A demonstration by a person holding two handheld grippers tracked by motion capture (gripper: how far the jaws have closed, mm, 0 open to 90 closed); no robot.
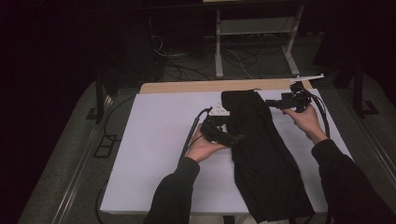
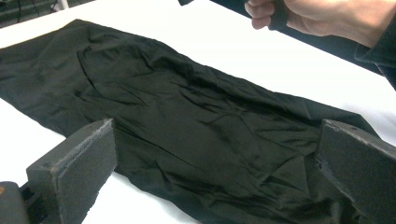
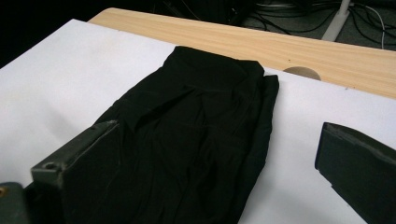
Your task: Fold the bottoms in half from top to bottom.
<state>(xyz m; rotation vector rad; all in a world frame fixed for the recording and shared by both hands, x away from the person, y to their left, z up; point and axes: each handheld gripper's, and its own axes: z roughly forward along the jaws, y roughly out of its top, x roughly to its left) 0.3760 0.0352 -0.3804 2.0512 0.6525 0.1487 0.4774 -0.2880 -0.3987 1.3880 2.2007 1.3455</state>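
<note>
A long black garment (image 1: pixel 266 158) lies folded lengthwise on the white sheet (image 1: pixel 159 140), running from the far middle to the near right edge. My left gripper (image 1: pixel 237 137) is at the garment's left edge, pointing right, and is open. In the left gripper view the wrinkled garment (image 2: pixel 187 107) spreads beyond the open left gripper (image 2: pixel 215 140), with nothing held. My right gripper (image 1: pixel 271 102) hovers at the garment's far right side, pointing left. Its view looks over the garment's far folded end (image 3: pixel 201 107), and the right gripper (image 3: pixel 219 135) is open and holds nothing.
The white sheet covers a wooden table whose bare far edge (image 1: pixel 187 87) shows, with a round hole (image 3: pixel 301 72) near the garment. A metal frame (image 1: pixel 218 46) and floor cables (image 1: pixel 187 65) lie behind. The person's right hand (image 2: pixel 317 16) shows in the left gripper view.
</note>
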